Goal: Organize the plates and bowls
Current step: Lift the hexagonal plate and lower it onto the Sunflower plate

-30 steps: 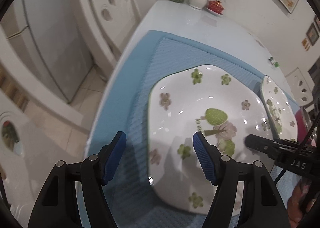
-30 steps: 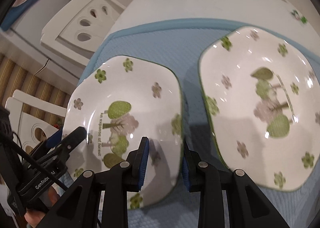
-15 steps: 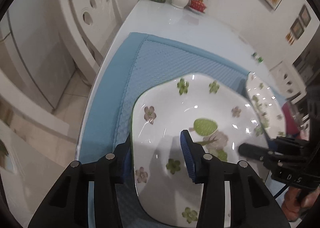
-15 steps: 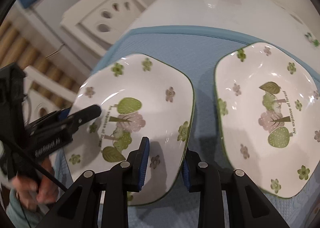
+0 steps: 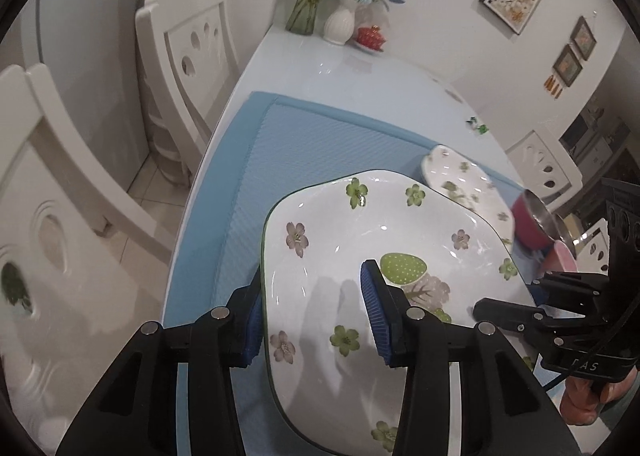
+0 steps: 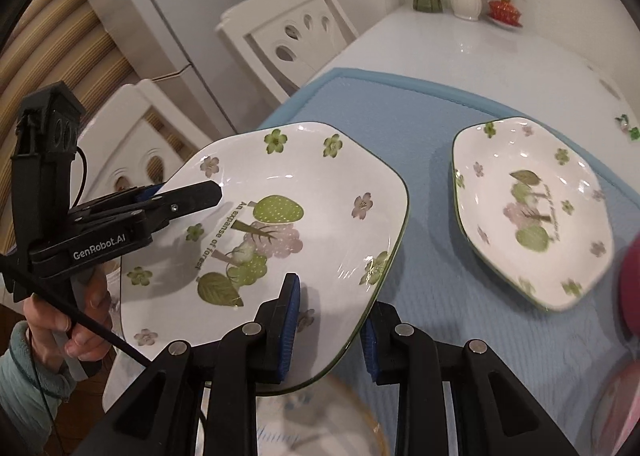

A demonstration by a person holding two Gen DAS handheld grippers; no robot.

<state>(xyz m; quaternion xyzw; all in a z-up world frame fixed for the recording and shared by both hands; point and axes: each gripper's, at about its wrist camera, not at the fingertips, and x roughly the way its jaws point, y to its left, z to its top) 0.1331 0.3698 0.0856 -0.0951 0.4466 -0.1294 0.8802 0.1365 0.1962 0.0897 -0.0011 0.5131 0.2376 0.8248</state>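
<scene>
A white plate with green and pink flowers (image 5: 352,248) (image 6: 280,192) is held above the blue mat (image 5: 312,136) by both grippers. My left gripper (image 5: 316,316) is shut on its left rim; it also shows in the right wrist view (image 6: 180,196). My right gripper (image 6: 332,324) is shut on the plate's opposite rim; it also shows in the left wrist view (image 5: 516,312). A second matching plate (image 6: 532,212) (image 5: 460,180) lies flat on the mat to the right.
A dark pink bowl (image 5: 532,224) sits at the mat's right side, blurred in the right wrist view (image 6: 628,280). A pale bowl (image 6: 320,424) lies below the held plate. White chairs (image 5: 188,56) stand left of the table. Vases (image 5: 340,20) and a red pot (image 5: 372,36) stand at the far end.
My left gripper closed on the plate's left rim. Both grippers have raised the plate off the mat, and the views now look further across the table.
</scene>
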